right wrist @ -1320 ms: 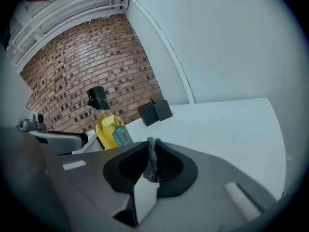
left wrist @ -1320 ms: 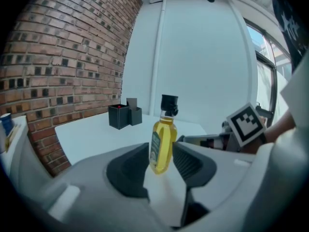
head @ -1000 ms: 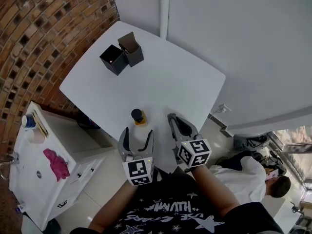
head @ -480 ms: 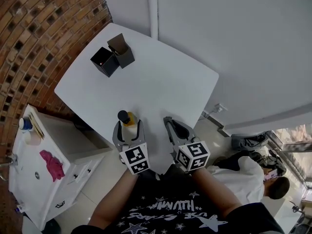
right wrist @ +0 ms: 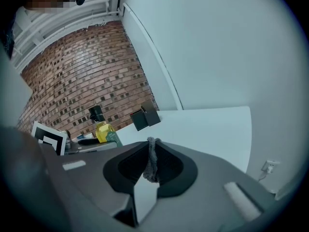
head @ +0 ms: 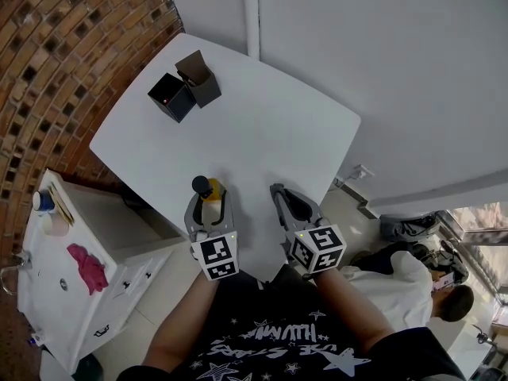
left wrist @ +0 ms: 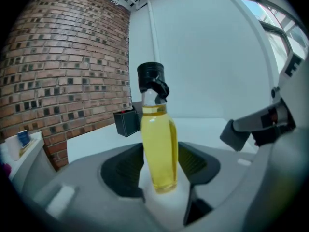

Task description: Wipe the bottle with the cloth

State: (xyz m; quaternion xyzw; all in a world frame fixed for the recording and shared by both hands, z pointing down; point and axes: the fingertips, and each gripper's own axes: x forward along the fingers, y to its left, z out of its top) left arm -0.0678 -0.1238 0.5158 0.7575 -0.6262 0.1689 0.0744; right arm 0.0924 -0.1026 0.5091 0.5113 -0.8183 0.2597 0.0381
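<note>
Count: 1 bottle, 1 cloth, 2 tools, 2 black boxes, 1 desk.

Left tool [head: 211, 213]: jaws have just been closing and now pinch the bottle [left wrist: 158, 149], with a pad against each side of its lower body. The bottle is clear with yellow liquid up to the shoulder and has a black cap. It is upright, standing at the near edge of the white desk [head: 262, 133], left of centre.

Right tool [head: 282, 197]: jaws pressed together on the cloth [right wrist: 153, 161]. Only a thin grey strip of it shows, pinched vertically between the pads. This tool sits just right of the left one, over the same near edge, and is apart from the bottle. The cloth is not touching the bottle.

Marker cubes: 2, one per tool, [head: 215, 258] and [head: 316, 248].

Black boxes: 2, touching each other at the far-left corner of the desk, well apart from the bottle. The one nearer the wall [head: 200, 79] has its flap up. The other [head: 168, 98] shows a small red dot on top.

Off the desk:
- 1 white cabinet [head: 55, 268] to the left, by the brick wall [head: 71, 46].
- 1 pink crumpled item [head: 86, 266] on the cabinet, probably a rag, too small to be sure.
- 1 white pipe [head: 251, 14] running up the far wall.
- 1 other person in white [head: 405, 280] at lower right.
</note>
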